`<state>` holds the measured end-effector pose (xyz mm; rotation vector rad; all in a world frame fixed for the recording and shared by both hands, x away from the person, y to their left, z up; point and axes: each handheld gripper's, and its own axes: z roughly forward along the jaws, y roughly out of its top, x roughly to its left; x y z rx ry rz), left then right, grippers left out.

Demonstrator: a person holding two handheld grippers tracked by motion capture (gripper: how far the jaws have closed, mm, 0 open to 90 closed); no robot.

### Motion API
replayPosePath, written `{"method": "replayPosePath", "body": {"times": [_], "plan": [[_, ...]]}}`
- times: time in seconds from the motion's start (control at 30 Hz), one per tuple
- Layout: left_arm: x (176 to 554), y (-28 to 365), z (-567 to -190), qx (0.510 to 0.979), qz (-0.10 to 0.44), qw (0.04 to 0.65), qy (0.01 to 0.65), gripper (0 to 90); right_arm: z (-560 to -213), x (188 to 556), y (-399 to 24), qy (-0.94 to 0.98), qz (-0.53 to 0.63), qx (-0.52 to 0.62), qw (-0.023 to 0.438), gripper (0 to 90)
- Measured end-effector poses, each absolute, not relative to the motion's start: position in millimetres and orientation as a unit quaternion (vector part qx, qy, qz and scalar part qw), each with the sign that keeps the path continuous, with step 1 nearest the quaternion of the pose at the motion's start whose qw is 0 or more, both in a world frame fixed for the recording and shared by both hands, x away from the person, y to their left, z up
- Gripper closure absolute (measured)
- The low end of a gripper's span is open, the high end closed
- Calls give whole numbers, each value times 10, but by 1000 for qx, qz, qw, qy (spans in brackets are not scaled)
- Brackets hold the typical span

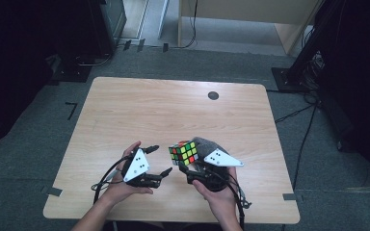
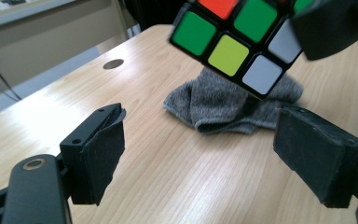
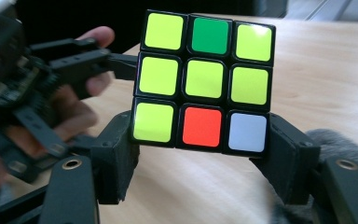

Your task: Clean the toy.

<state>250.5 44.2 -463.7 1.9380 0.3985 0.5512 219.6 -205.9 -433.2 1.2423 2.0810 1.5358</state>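
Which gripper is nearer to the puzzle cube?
Right. The right gripper clamps the puzzle cube between its jaws; the left gripper stands open beside it, not touching.

A lab or office: wooden table (image 1: 125, 110), grey carpet (image 1: 38, 139), trailing cables (image 1: 294, 113).
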Motion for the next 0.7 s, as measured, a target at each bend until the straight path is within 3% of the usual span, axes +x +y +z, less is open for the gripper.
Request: {"method": "replayPosePath", "body": {"times": [0.33, 0.7], "plan": [[2382, 345, -4662, 805, 291, 502, 124, 178, -4326, 2145, -1875, 737, 515, 426, 99, 342], [2299, 265, -4712, 805, 310, 497, 94, 327, -4378, 2181, -1831, 742, 517, 423, 54, 339]]}}
